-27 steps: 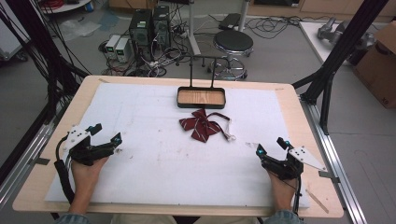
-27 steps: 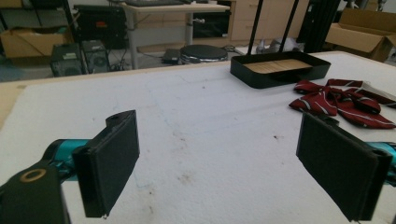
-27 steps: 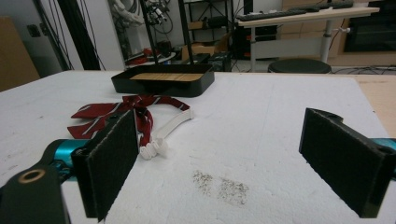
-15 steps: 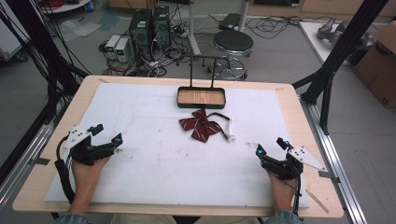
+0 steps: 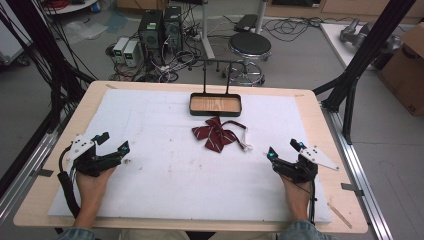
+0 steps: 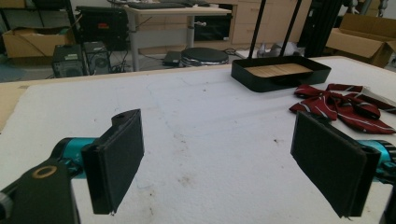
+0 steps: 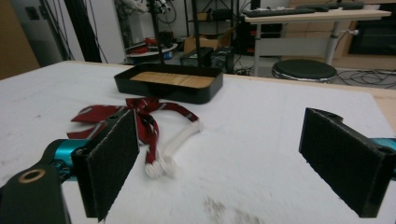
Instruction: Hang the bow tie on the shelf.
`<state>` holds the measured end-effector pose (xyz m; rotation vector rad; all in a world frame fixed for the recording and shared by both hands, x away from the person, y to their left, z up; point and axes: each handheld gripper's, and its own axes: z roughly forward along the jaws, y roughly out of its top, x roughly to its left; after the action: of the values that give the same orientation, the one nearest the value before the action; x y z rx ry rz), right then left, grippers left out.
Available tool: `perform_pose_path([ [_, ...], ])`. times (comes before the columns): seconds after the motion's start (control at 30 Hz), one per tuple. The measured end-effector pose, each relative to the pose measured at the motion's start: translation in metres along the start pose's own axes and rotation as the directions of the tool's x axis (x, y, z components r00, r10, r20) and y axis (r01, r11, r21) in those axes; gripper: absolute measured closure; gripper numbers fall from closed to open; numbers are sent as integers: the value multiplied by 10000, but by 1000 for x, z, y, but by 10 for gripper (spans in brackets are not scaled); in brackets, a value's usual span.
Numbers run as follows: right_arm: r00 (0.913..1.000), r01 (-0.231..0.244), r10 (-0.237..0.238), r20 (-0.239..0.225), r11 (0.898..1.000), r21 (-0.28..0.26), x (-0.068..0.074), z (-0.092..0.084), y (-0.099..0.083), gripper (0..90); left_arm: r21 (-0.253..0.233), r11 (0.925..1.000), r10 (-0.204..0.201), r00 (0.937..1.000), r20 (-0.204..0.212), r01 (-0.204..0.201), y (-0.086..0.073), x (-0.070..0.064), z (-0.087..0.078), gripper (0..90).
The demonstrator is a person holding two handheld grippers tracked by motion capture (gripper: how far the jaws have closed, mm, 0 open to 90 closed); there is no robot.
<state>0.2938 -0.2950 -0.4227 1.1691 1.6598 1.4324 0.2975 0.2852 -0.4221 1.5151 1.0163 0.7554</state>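
Observation:
A dark red striped bow tie (image 5: 216,135) with a white strap (image 5: 243,140) lies on the white mat, just in front of a black tray (image 5: 215,105) with a wooden floor. My left gripper (image 5: 114,145) rests near the mat's left edge, open and holding nothing. At the right side my right gripper (image 5: 285,150) also stands open, well short of the tie. In the left gripper view the tie (image 6: 341,105) and tray (image 6: 280,74) lie ahead to the right. The right gripper view has the tie (image 7: 140,114) ahead on the left, behind the left jaw.
The white mat (image 5: 175,175) covers a wooden table (image 5: 320,112). A thin black stand (image 5: 216,75) rises behind the tray. Beyond the far edge are a stool (image 5: 249,47), computer boxes (image 5: 160,27) and cables on the floor. Black frame posts (image 5: 355,70) flank the table.

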Motion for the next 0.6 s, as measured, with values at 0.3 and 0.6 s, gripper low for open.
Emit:
perform_pose_path([
  [0.3,9966,415,-377,-731,9978,508,25,60,30,143,-56,10000,33,10000,36,-33,0,-1,0,176],
  [0.6,9929,241,-67,-1187,9890,1458,47,118,37,159,-89,10000,-12,9999,111,13,0,-1,1,177],
])
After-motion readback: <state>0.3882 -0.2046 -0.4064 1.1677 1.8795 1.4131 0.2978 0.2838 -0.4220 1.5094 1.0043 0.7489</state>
